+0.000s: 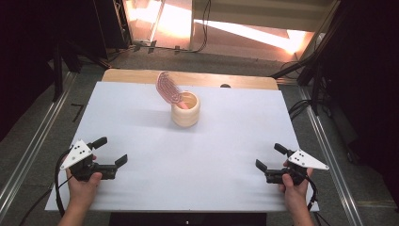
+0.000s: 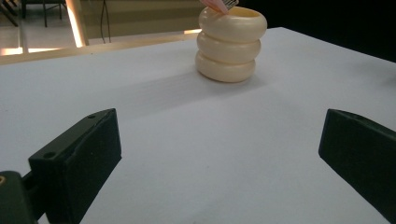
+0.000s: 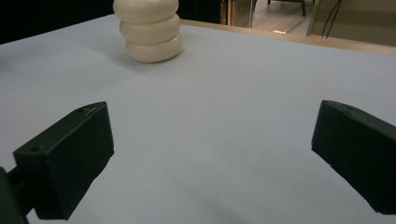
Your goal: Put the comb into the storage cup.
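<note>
Evidently, both grippers are kept low at the table's (image 1: 141, 188) near corners, the left gripper (image 1: 112, 151) at seven o'clock, the right gripper (image 1: 268, 157) at five, jaws spread wide and grasping nothing, readied for a reach. The cream ribbed pot (image 1: 185, 110), with a pink patterned spatula (image 1: 168, 88) leaned inside, is stood at twelve o'clock.

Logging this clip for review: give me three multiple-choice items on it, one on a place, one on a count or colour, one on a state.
1. Where does the cream holder stand?
A. far middle of the white table
B. near left corner
C. on the floor

2. How many stacked bulges form its wall?
A. one
B. three
C. five

3. How are the left tongs and right tongs?
A. both shut
B. one holding the pink spatula
C. both open, holding nothing

Key: 1 A, high view places it there; 2 B, left gripper view shows three; 3 C, jaws stand apart.
</note>
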{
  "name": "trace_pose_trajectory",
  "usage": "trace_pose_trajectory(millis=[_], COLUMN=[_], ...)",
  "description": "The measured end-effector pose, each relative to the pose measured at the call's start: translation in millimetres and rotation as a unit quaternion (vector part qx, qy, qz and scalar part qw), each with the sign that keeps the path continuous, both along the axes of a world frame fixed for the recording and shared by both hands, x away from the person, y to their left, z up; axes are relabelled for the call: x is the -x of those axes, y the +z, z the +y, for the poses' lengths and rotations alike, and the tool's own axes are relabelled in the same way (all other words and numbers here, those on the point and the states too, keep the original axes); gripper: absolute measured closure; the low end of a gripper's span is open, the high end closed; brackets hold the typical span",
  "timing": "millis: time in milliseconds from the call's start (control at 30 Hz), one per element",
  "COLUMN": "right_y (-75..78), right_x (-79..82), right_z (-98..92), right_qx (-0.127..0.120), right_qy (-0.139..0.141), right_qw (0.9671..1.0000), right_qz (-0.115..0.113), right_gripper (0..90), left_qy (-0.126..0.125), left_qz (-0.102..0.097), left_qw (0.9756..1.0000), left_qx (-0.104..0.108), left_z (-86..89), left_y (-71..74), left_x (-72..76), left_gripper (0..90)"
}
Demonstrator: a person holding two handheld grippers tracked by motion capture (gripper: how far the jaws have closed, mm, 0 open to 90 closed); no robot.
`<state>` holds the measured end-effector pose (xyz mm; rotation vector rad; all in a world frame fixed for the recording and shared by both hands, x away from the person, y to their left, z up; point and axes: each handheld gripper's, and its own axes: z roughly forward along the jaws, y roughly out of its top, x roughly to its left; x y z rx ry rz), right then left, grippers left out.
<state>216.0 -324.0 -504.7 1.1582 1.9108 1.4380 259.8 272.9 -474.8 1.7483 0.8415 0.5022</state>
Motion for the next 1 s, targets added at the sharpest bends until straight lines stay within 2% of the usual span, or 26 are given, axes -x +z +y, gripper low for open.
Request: trace_pose_trajectory(millis=[633,1000], right_y=[-0.2,-0.3], right_x=[0.0,0.0], right_z=[-1.0,-1.5], right_qx=[0.000,0.001], right_qy=[-0.003,-0.004], right_qw=[1.0000,1.0000], right_qz=[-0.001,-0.002], right_gripper=[0.0,0.0], left_qy=[0.012,0.019], left_qz=[0.012,0.009], left_qw=[0.9998,0.9998], left_qx=[-0.007,-0.004], left_z=[22.0,32.3], left_y=[-5.7,-5.0], left_x=[12.6,16.7], left_gripper=[0.0,0.0])
